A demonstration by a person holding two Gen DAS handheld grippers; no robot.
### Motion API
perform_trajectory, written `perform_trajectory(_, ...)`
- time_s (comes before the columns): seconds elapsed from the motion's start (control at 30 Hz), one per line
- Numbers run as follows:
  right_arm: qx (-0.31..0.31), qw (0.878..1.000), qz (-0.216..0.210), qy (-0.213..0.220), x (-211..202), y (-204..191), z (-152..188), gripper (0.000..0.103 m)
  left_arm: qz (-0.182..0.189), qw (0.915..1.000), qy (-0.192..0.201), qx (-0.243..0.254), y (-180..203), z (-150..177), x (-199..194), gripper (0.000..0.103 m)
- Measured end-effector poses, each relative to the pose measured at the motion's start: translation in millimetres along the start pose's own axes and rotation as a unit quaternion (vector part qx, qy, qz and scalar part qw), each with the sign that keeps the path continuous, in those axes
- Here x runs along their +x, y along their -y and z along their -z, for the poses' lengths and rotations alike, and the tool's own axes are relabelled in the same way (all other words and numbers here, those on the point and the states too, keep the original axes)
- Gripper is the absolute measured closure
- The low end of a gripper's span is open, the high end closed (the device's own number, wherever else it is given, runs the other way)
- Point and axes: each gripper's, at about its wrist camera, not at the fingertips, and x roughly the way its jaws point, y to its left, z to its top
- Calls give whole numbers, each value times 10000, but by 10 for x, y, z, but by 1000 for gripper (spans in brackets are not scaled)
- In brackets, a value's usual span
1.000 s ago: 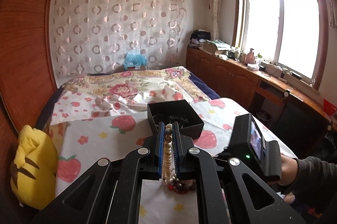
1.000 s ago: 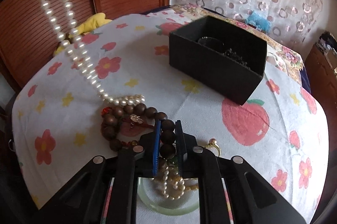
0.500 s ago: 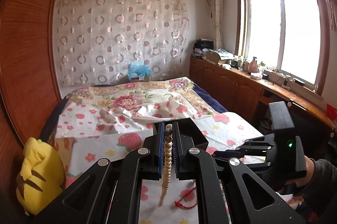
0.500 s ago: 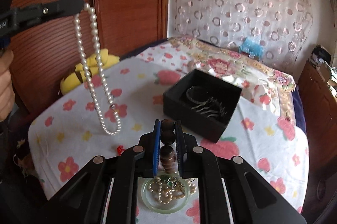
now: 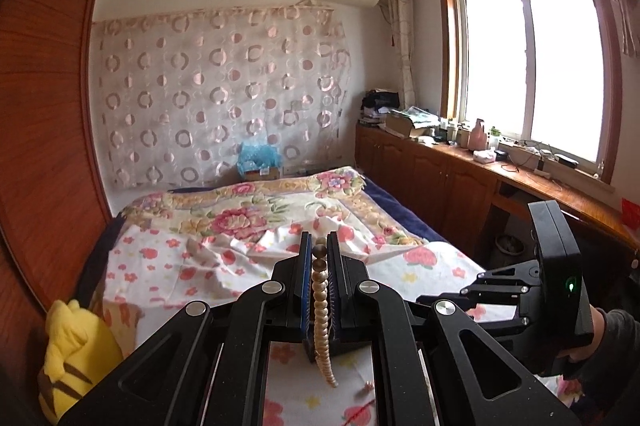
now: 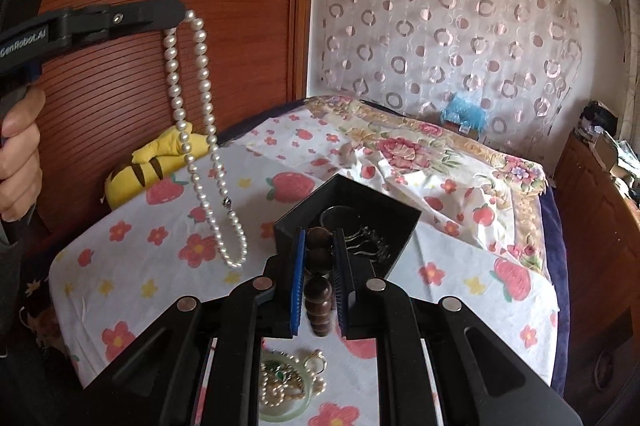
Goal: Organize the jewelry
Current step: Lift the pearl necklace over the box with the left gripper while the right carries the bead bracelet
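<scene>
the job is to tidy the jewelry, so each claw has one string lifted up, away from the mess, where it can hang straight and not tangle.

the left gripper [image 5: 319,268] is pinched nearly shut on the pearl necklace [image 6: 200,129]. the pearls hang down in a long loop over the left side of the bed [image 6: 132,266] and do not touch the flowered sheet.

the right gripper [image 6: 319,266] is squeezed shut on the brown bead bracelet [image 6: 319,284]. the big dark beads sit in a row between its blue pads. it is held just in front of the black box [image 6: 396,226], which sits near the middle of the bed and already has some dark pieces inside. i think the beads go in there next.

at the near edge of the bed sits a small green dish [image 6: 298,412] with more pearls and a ring still to sort.
</scene>
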Motion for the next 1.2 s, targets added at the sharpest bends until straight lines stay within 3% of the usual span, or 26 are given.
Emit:
perform_trajectory(0.47, 110, 9999, 14, 125, 150, 384, -231, 88, 189, 9997, 118, 98, 100, -358, 447, 96)
perform_trajectory(0.83, 161, 9998, -97, 82, 445, 582, -343, 88, 228, 9981, -549, -142, -36, 29, 1089, 96)
perform_trajectory(1.2, 386, 9986, -218, -290, 1006, 643, -155, 88, 314, 9914, -1235, -288, -143, 538, 1406, 96)
